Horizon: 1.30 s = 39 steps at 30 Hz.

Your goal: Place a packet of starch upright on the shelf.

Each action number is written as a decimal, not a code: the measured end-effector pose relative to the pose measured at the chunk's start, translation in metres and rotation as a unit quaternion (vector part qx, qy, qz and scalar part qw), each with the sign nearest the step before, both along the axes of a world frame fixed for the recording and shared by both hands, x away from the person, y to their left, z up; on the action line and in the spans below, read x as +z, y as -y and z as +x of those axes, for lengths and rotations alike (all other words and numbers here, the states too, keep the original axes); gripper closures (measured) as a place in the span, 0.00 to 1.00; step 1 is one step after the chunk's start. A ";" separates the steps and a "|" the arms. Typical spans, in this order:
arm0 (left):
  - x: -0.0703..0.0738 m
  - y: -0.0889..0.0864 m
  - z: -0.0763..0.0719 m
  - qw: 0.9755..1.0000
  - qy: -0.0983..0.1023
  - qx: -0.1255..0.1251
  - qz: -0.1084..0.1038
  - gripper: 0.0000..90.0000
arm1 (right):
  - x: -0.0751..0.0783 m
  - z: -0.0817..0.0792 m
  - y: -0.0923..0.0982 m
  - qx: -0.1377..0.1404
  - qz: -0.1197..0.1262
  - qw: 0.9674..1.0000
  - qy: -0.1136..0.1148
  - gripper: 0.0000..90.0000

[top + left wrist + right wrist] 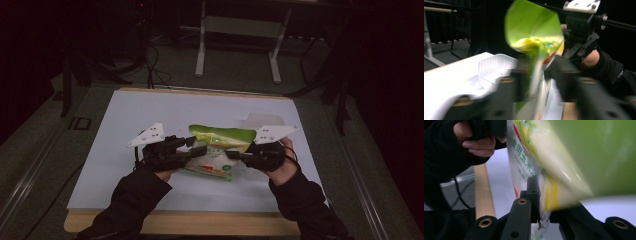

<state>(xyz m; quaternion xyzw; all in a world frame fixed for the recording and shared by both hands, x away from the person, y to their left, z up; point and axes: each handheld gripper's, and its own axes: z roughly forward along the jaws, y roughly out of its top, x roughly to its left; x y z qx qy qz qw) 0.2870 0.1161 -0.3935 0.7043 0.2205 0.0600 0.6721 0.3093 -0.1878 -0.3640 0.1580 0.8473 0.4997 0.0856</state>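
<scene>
A green and white snack bag (pixel 218 149) with red print is held up over the white table mat (pixel 130 125), one gripper on each side. My left gripper (pixel 192 148) is shut on the bag's left edge; in the left gripper view the bag (pixel 534 42) stands between its jaws, blurred. My right gripper (pixel 235 155) is shut on the bag's right edge, and in the right gripper view the bag's seam (pixel 541 195) is pinched between the jaws. The opposite gripper (pixel 581 37) and its hand appear beyond the bag.
A clear plastic tray (pixel 262 120) lies on the mat behind the bag; the same tray (pixel 492 67) shows in the left gripper view. The table's wooden front edge (pixel 200 222) runs near the sleeves. A metal stand (pixel 237 30) is on the floor beyond the table.
</scene>
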 end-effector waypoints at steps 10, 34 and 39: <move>-0.025 -0.016 0.001 0.998 -0.040 0.049 -0.004 0.02 | 0.028 0.022 0.027 -0.044 0.011 0.999 0.026 0.93; -0.083 -0.063 -0.021 0.990 -0.066 0.107 0.069 0.02 | 0.051 0.090 0.100 -0.155 0.010 0.985 0.069 0.93; -0.092 -0.067 -0.024 0.990 -0.075 0.111 0.051 0.02 | 0.041 0.105 0.109 -0.163 0.004 0.985 0.061 0.93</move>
